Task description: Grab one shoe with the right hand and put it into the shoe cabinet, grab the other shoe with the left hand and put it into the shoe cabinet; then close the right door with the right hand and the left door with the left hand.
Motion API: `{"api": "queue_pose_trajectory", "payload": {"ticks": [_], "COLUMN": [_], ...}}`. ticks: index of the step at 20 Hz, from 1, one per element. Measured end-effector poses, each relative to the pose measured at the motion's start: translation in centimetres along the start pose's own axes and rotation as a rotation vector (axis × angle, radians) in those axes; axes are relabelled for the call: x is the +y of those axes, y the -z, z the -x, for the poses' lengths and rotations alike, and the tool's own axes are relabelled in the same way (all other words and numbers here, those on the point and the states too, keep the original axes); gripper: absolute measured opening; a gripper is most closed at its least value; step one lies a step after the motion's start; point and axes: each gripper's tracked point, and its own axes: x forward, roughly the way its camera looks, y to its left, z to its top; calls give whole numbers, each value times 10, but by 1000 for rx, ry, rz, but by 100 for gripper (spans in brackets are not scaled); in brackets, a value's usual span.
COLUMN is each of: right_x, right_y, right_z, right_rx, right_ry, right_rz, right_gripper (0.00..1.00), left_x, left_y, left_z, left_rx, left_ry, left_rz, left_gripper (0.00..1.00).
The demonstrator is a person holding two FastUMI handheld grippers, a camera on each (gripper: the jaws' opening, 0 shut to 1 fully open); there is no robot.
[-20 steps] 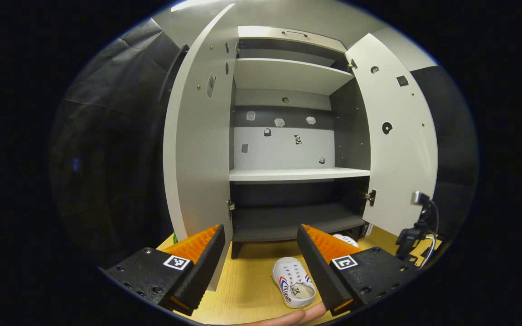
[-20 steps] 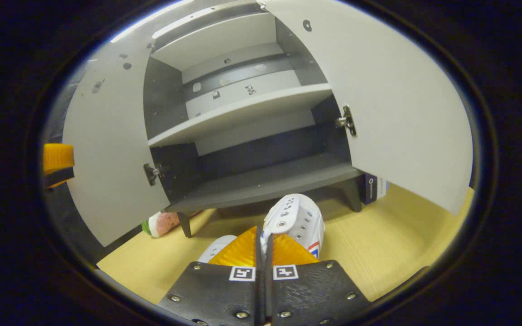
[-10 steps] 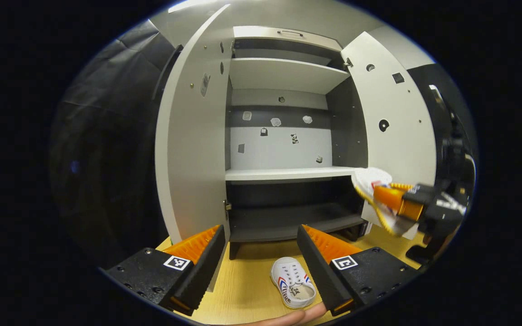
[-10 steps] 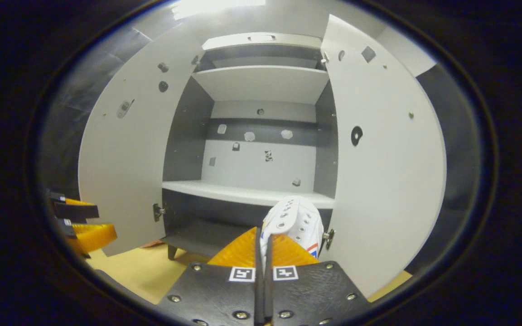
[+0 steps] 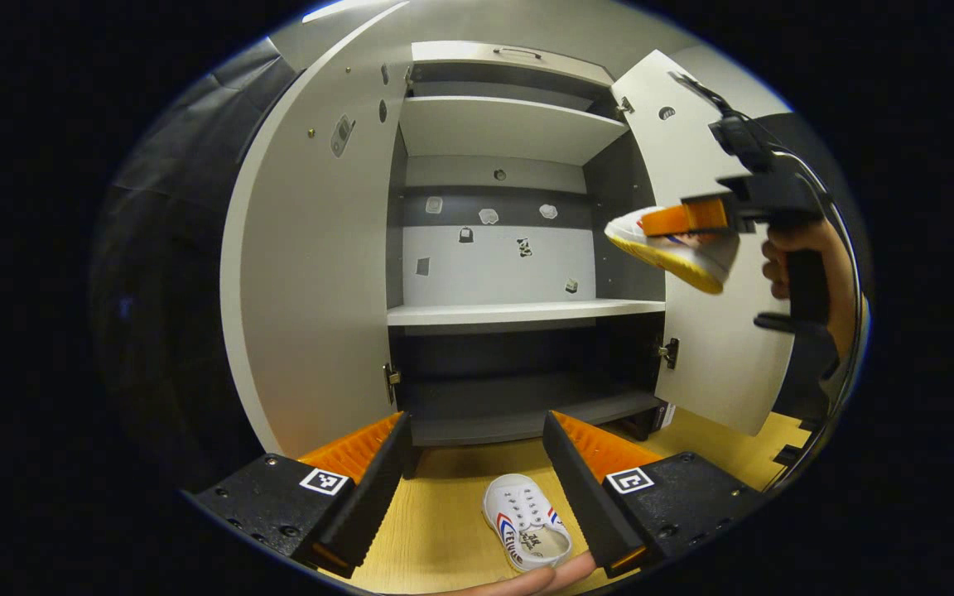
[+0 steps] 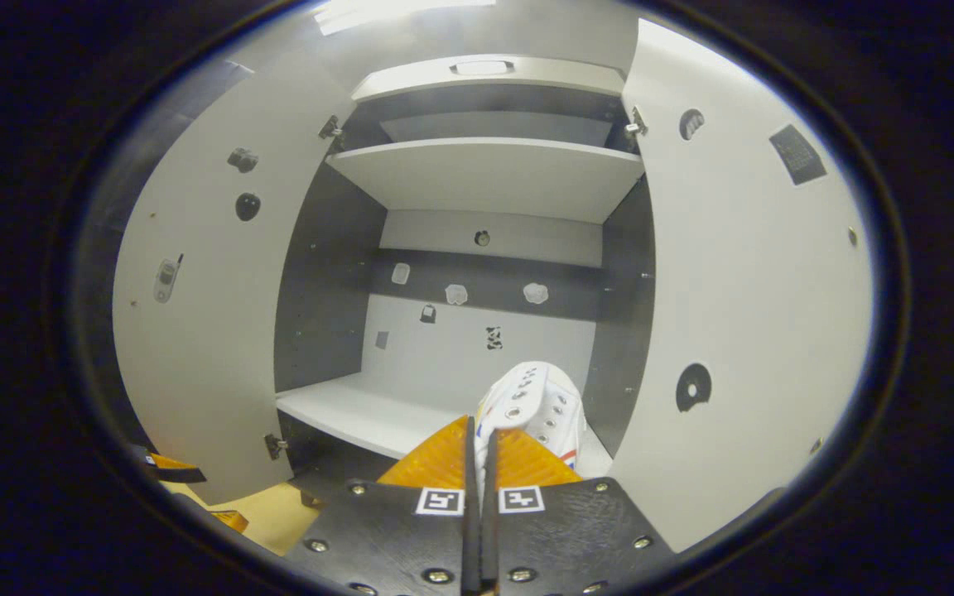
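My right gripper (image 6: pixel 479 451) clamping shoe (image 6: pixel 537 401), holding it before cabinet (image 6: pixel 489 178) middle shelf. Left gripper (image 5: pixel 477 443) hanging apart over second shoe (image 5: pixel 525 531) on floor.

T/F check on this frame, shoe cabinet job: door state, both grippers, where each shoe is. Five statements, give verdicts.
1. Both cabinet doors stand open. True: the left door and the right door are both swung out.
2. The right gripper is open and holds nothing. False: it is shut on a white shoe.
3. The second shoe lies on the wooden floor in front of the cabinet. True.
4. The left gripper grips that second shoe. False: its fingers are spread wide, and the shoe lies untouched between them.
5. A shoe already rests on the middle shelf. False: the shelf is bare; the held shoe is in the air near the right door.
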Motion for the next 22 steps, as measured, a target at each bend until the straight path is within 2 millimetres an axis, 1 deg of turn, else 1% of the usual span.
{"api": "queue_pose_trajectory", "payload": {"ticks": [5,7,9,10,12,14,16,18,20,22], "right_x": [0,0,0,-1,3,3,-5,-13,-21,-37], "right_y": [-22,-24,-20,-16,3,26,50,63,72,78], "right_z": [-52,-76,-101,-113,-140,-167,-188,-201,-210,-226], "right_rx": [38,70,104,116,156,214,263,289,298,299], "right_ry": [-26,-26,-9,11,10,14,24,51,79,133], "right_rz": [127,165,197,218,251,271,280,312,331,355], "right_gripper": [1,1,1,1,2,2,2,4,4,4], "left_x": [3,10,9,10,13,13,12,16,21,21], "left_y": [16,20,19,19,13,8,7,4,1,-2], "left_z": [-6,-9,-13,-14,-16,-14,-11,-10,-8,-6], "left_rx": [33,35,26,21,-1,-21,-27,-33,-37,-41], "left_ry": [-1,-16,-13,-14,-22,-15,-10,-23,-42,-49], "left_rz": [-3,8,27,28,26,21,22,21,17,24], "left_gripper": [97,98,98,97,98,98,97,97,97,97]}}
